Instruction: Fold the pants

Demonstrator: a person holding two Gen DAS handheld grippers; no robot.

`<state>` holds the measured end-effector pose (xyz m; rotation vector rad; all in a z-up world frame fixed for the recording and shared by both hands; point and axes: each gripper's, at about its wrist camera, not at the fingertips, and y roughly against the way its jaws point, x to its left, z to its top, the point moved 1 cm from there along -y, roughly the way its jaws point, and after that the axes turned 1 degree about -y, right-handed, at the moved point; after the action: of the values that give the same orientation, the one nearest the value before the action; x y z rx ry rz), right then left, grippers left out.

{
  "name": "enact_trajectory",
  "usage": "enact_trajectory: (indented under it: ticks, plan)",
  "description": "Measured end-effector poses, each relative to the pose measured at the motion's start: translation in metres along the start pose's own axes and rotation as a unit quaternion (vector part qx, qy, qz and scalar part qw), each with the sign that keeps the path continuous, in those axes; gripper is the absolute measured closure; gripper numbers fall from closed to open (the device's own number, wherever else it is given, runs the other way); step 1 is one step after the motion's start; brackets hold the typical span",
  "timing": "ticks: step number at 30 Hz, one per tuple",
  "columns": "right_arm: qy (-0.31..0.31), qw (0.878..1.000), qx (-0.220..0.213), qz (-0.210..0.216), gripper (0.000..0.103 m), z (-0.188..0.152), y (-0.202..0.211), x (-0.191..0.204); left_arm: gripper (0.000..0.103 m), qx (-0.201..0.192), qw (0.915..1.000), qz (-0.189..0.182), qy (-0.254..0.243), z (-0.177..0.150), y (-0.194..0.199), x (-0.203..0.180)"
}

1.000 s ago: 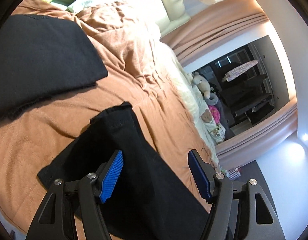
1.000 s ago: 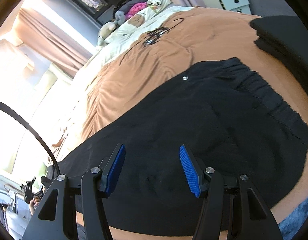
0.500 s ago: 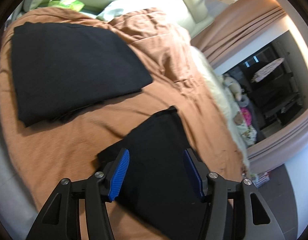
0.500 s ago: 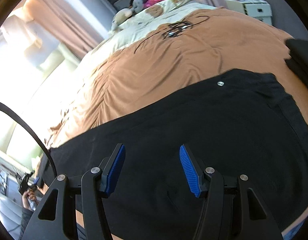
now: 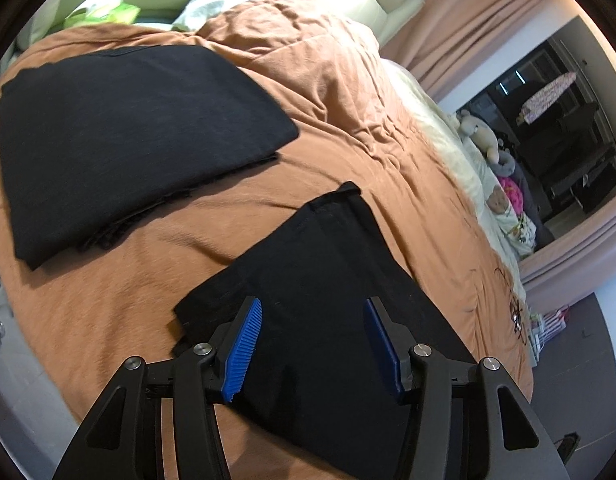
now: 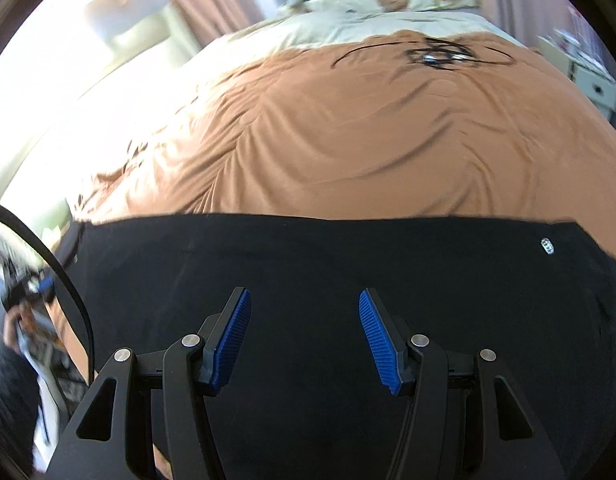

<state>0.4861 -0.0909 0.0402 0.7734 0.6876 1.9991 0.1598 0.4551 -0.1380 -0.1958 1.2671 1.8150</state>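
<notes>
Black pants (image 5: 328, 280) lie flat on an orange-brown bedspread (image 5: 348, 128). In the left wrist view their leg ends reach toward the middle of the bed. My left gripper (image 5: 312, 346) hangs above them, open and empty. In the right wrist view the pants (image 6: 348, 264) stretch across the frame as a long dark band with a small white logo (image 6: 547, 246) at the right. My right gripper (image 6: 303, 340) is open and empty above the pants.
A stack of folded black garments (image 5: 127, 128) lies at the bed's upper left. Pillows (image 5: 107, 4) sit at the head. Black cables (image 6: 436, 54) lie on the far bedspread. Stuffed toys (image 5: 484, 136) rest on a cream blanket. A white nightstand (image 6: 592, 88) stands at the right.
Both grippers pulled back and rose off the pants. The left view now takes in the whole folded stack. The right view swung, so the pants lie straight across it.
</notes>
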Motion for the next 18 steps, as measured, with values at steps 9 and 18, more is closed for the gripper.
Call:
enact_trajectory:
  ticks: [9,18]
  plan:
    - [0.076,0.996,0.038,0.010,0.048,0.036,-0.052,0.028,0.048,0.033,0.9983,0.036,-0.030,0.023,-0.040,-0.051]
    - [0.157,0.985,0.055,0.051,0.048,0.061,-0.095,0.071,0.048,0.052,0.9940,0.086,-0.043,0.047,-0.090,-0.093]
